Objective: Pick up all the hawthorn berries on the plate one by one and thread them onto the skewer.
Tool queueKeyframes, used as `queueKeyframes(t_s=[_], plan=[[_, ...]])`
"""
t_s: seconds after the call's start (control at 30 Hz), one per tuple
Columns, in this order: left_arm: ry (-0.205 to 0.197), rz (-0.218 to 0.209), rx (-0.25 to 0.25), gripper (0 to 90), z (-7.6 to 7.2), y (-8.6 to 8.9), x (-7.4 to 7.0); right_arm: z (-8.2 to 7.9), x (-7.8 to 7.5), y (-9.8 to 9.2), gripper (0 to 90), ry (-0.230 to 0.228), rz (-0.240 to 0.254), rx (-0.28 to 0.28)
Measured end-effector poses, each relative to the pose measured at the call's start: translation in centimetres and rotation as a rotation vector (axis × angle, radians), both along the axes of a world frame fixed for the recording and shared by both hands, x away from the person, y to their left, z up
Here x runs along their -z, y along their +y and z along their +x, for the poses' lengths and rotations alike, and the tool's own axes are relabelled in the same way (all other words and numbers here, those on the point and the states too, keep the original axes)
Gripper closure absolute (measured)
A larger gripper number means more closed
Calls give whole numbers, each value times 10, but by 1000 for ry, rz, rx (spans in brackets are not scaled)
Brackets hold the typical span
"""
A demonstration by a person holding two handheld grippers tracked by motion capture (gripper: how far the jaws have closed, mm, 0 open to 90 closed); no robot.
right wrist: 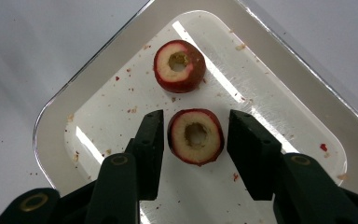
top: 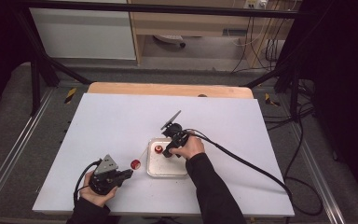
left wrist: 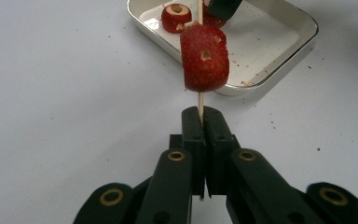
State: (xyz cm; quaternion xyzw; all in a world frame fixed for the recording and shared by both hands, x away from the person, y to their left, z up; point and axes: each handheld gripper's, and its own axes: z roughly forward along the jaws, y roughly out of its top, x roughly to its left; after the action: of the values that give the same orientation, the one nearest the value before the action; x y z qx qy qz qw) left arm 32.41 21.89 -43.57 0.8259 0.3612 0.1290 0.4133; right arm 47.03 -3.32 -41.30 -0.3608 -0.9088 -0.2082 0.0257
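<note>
Two red fruit rings lie in the shallow white tray (top: pixel 167 168) under the right gripper (top: pixel 164 150) in the high view, and a third red piece (top: pixel 135 164) sits on a thin skewer (top: pixel 142 154) just ahead of the left gripper (top: pixel 127 174). The tray's left edge is just beyond that skewered piece. Wide bare table (top: pixel 121 121) lies ahead of and to both sides of the grippers, while the near table edge runs close behind the left hand (top: pixel 95 191).

Seen from the left gripper view, the left gripper (left wrist: pixel 201 114) has its jaws pressed together on the skewer (left wrist: pixel 200 100), which rises straight up from between them. The skewered piece (left wrist: pixel 205 57) hangs on the stick a little above the jaw tips, clear of them. Beyond it is the tray (left wrist: pixel 279 60), its near rim close behind the fruit; one ring (left wrist: pixel 176 17) lies in it, and the other gripper's black tip shows at the top. Open table spreads to the left and right of the jaws.

From the right gripper view, the right gripper (right wrist: pixel 196 137) points down into the tray (right wrist: pixel 51 121). Its jaws stand partly spread, one on each side of the nearer ring (right wrist: pixel 196 136); a narrow gap shows on both sides, so the pads do not press it. The second ring (right wrist: pixel 179 65) lies just beyond the tips, apart from the first. The tray floor is free around both rings, its rim well off to the left and right.
</note>
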Motion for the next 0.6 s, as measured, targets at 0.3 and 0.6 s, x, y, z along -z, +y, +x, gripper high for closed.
queueKeyframes(t_s=[0.3,0.6], plan=[[-1,3,1,883,0,0,0,0,1,0,604,12,-2,11],[-6,5,1,883,-1,-1,0,-3,-8,-3,610,3,26,26]])
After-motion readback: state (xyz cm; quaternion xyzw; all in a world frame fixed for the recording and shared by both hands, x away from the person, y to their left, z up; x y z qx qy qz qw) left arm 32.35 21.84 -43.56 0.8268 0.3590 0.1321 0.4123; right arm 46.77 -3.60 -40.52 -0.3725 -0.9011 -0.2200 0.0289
